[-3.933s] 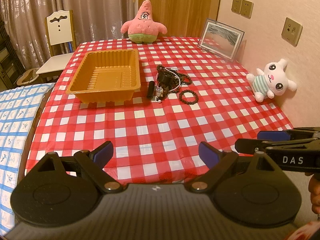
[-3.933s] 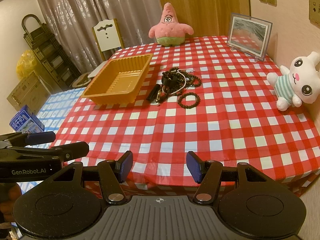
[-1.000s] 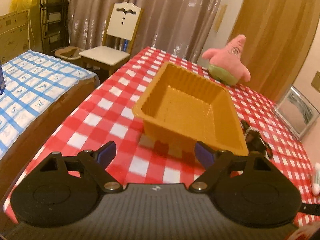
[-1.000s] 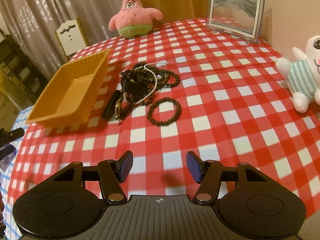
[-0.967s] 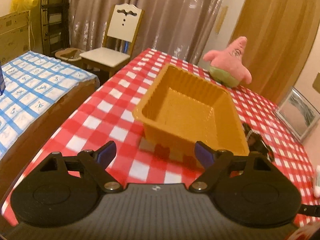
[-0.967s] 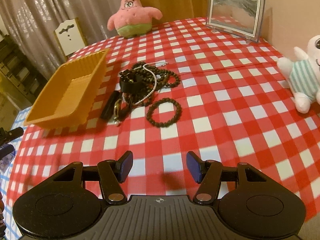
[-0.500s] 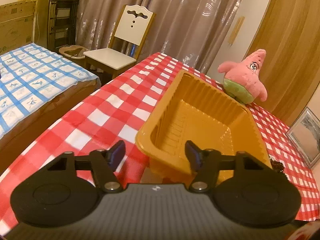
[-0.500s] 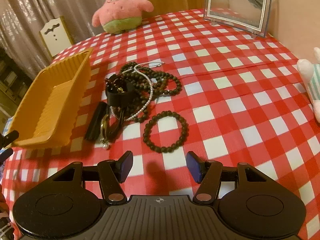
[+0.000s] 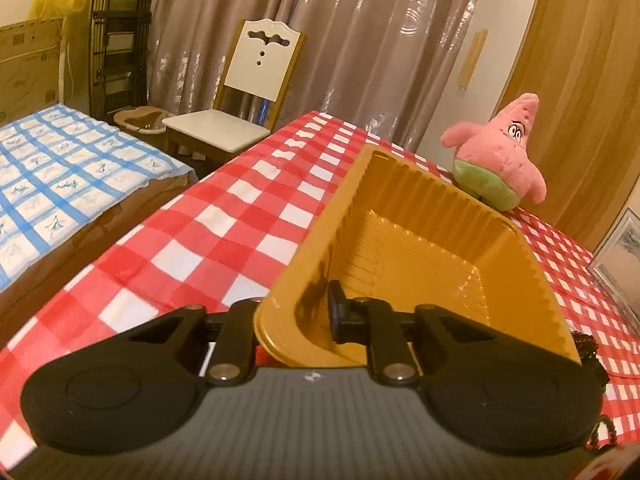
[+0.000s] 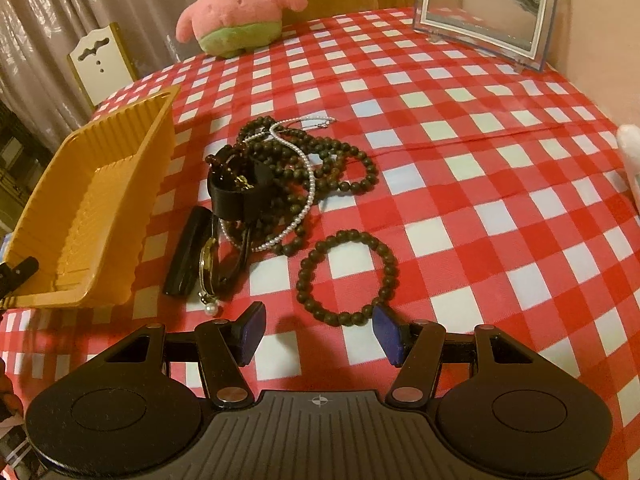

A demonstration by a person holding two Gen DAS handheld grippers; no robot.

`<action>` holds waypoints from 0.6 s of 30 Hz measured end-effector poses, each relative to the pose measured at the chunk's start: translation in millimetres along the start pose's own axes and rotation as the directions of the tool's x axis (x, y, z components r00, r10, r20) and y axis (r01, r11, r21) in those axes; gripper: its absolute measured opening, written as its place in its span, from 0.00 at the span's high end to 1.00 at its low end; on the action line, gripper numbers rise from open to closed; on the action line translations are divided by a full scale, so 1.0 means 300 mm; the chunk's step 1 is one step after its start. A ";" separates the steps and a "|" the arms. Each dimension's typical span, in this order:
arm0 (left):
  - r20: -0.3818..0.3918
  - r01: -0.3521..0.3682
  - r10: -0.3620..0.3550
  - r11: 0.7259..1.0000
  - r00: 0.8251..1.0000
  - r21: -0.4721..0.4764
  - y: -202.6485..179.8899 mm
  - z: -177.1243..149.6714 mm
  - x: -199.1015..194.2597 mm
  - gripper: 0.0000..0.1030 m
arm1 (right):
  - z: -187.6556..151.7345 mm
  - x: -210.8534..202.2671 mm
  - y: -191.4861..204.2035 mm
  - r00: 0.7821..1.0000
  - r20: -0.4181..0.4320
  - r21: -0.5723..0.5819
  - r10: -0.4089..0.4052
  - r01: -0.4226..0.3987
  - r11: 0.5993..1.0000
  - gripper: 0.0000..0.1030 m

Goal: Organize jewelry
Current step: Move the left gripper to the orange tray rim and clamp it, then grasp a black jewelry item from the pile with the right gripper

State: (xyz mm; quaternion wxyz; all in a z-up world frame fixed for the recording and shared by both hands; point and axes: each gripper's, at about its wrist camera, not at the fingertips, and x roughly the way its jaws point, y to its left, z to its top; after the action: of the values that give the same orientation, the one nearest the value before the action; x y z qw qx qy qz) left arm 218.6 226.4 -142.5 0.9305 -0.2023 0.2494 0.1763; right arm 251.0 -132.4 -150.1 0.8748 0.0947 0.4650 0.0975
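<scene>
An empty orange plastic tray (image 9: 440,240) sits on the red-checked tablecloth. My left gripper (image 9: 292,316) is shut on the tray's near corner wall, one finger inside and one outside. The tray also shows in the right wrist view (image 10: 80,216), with a left fingertip (image 10: 24,268) at its near corner. A pile of jewelry (image 10: 272,184) lies right of the tray: dark bead strands, a pearl necklace, a black band, a watch. A single dark bead bracelet (image 10: 347,276) lies apart, nearest me. My right gripper (image 10: 320,334) is open and empty, just short of that bracelet.
A pink starfish plush (image 10: 236,8) sits at the table's far edge, and a framed picture (image 10: 486,4) at the far right. A white chair (image 9: 244,108) and a bed with a blue-checked sheet (image 9: 60,168) stand left of the table.
My left gripper moved in to the tray's near corner and shut on its wall. My right gripper moved forward and down toward the single bead bracelet and stayed open.
</scene>
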 end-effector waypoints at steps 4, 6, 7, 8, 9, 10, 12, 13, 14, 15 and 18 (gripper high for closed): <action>-0.012 0.028 -0.028 0.999 1.000 0.040 0.012 0.022 0.013 0.87 | 0.013 0.010 0.017 1.000 0.003 -0.004 0.005 -0.005 1.000 0.43; -0.017 0.036 -0.035 0.997 0.999 0.071 0.011 0.033 0.014 0.88 | 0.022 0.013 0.030 1.000 0.009 -0.010 0.014 -0.014 1.000 0.43; -0.016 0.039 -0.038 0.995 0.999 0.088 0.010 0.040 0.013 0.89 | 0.026 0.012 0.040 1.000 0.018 -0.015 0.021 -0.021 1.000 0.43; -0.015 0.038 -0.037 0.994 0.999 0.104 0.007 0.043 0.011 0.89 | 0.031 0.010 0.049 0.999 0.029 -0.021 0.032 -0.031 0.999 0.43; -0.011 0.035 -0.034 0.992 0.999 0.123 0.004 0.049 0.008 0.90 | 0.034 0.008 0.059 0.998 0.039 -0.026 0.042 -0.041 0.999 0.43; -0.008 0.036 -0.035 0.990 0.999 0.136 0.002 0.053 0.004 0.90 | 0.037 0.004 0.070 0.998 0.047 -0.032 0.049 -0.047 0.998 0.43; -0.010 0.039 -0.038 0.987 0.999 0.158 0.005 0.064 -0.001 0.91 | 0.040 -0.008 0.095 0.995 0.082 -0.047 0.056 -0.052 0.997 0.43; -0.014 0.044 -0.042 0.985 0.999 0.166 0.009 0.069 -0.003 0.92 | 0.042 -0.013 0.111 0.993 0.101 -0.063 0.058 -0.052 0.997 0.43; -0.017 0.052 -0.049 0.983 0.999 0.175 0.014 0.074 -0.006 0.93 | 0.043 -0.017 0.129 0.991 0.117 -0.086 0.058 -0.048 0.995 0.43; -0.018 0.060 -0.058 0.980 0.998 0.190 0.018 0.079 -0.009 0.93 | 0.042 -0.021 0.147 0.989 0.136 -0.110 0.061 -0.046 0.993 0.43; -0.017 0.072 -0.070 0.963 0.997 0.259 0.011 0.093 -0.016 0.95 | 0.041 -0.029 0.201 0.980 0.183 -0.185 0.075 -0.040 0.982 0.46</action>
State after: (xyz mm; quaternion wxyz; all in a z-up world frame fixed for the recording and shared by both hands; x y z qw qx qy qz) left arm 224.3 241.0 -118.9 0.9537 -0.0884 0.2664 0.1079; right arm 251.4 -77.6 -121.1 0.9168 0.0375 0.3661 0.1550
